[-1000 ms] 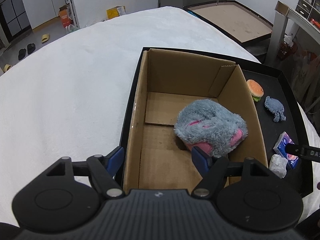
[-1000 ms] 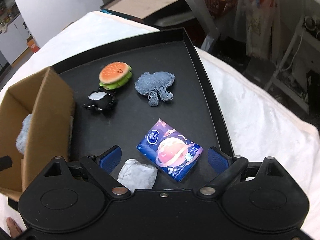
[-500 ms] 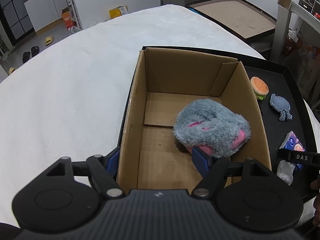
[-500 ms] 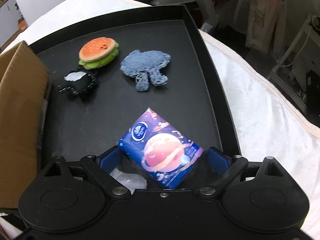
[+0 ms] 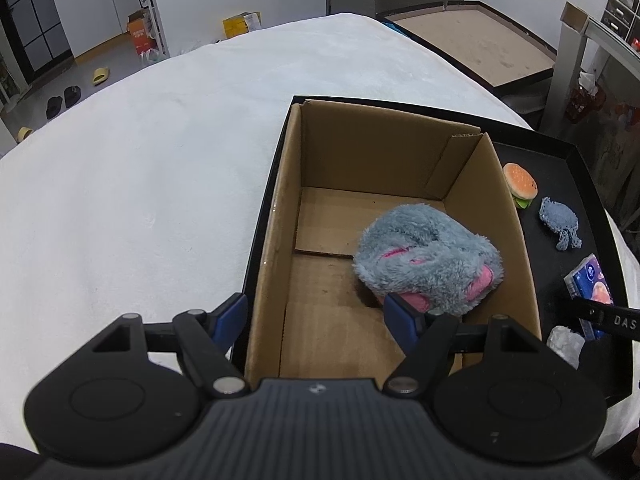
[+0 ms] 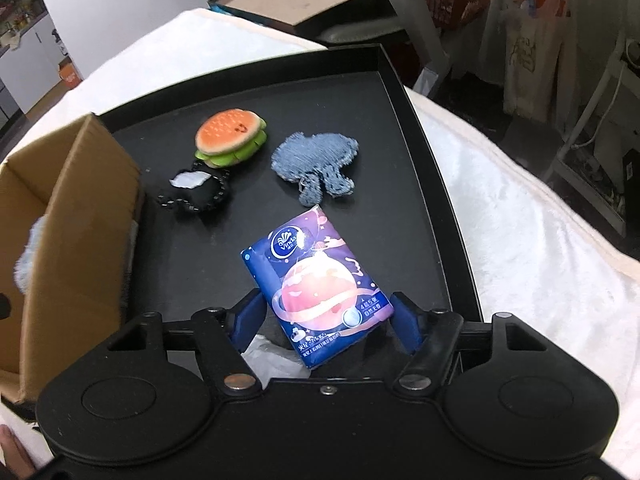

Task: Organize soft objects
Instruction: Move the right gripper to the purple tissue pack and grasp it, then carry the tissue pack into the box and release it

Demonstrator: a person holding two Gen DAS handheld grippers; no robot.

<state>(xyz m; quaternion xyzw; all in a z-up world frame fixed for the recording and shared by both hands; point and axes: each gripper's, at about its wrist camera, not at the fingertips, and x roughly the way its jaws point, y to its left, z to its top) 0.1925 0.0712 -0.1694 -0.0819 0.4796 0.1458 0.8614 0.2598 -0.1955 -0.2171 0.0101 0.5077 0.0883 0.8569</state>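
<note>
A cardboard box (image 5: 280, 216) stands on a black tray (image 6: 404, 92) and holds a grey and pink plush slipper (image 5: 428, 264). My left gripper (image 5: 316, 316) is open and empty above the box's near left wall. My right gripper (image 6: 326, 320) is shut on a blue and purple tissue pack (image 6: 316, 284), also in the left wrist view (image 5: 592, 284). On the tray lie a burger plush (image 6: 230, 136), a blue knitted toy (image 6: 316, 164), a black beaded pouch (image 6: 196, 192) and a crumpled white tissue (image 6: 272, 360).
The tray sits on a white fluffy cover (image 5: 140, 180) over a wide surface. The box wall (image 6: 80, 220) stands close to the left of my right gripper. A brown board (image 5: 480, 52) and metal shelving (image 5: 580, 48) are beyond the far edge.
My right gripper moved forward around the tissue pack and closed its fingers on the pack's sides. The left gripper drifted slightly and stayed open.
</note>
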